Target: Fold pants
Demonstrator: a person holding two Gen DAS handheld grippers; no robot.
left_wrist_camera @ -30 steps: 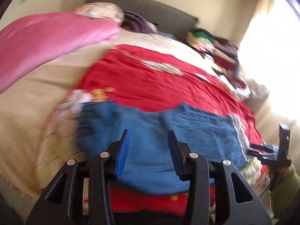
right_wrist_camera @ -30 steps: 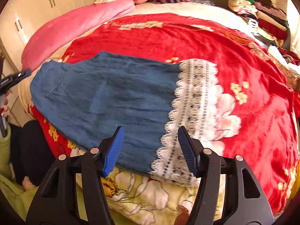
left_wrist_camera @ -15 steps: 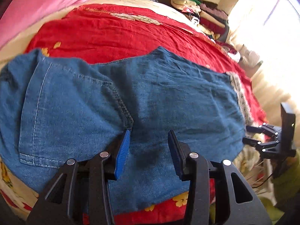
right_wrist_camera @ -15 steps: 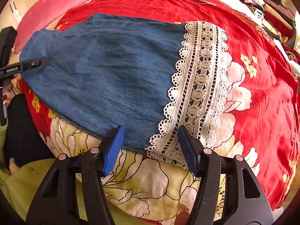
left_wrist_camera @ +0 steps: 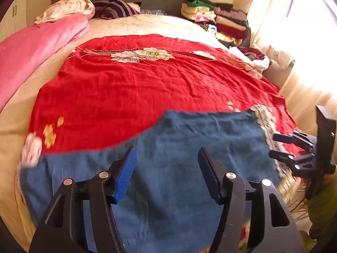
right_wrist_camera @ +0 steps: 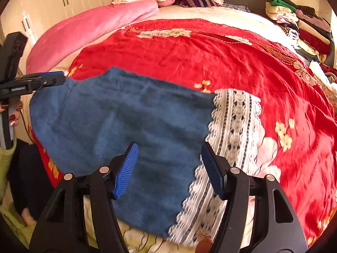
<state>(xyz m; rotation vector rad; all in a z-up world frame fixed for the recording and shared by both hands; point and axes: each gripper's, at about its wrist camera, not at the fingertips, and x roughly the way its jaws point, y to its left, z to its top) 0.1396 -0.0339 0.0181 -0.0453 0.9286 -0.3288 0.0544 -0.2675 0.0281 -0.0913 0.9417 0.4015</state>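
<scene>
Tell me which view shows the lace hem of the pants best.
The right wrist view: the lace hem lies broad and close there, pattern readable. The left wrist view catches it only as a narrow, blurred strip at the right edge.

Blue pants (right_wrist_camera: 126,126), white lace hem (right_wrist_camera: 233,126), red floral bedspread (right_wrist_camera: 210,57).

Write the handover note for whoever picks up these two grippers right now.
Left gripper: open, holding nothing, over the waist end of the blue denim pants.
Right gripper: open, empty, near the white lace hem trim.
Pants lie spread flat on the red floral bedspread, near the bed's front edge.
Done: pants laid out; whether any fold is already in cannot be told.
Left: grasp both ends and fold the pants.
</scene>
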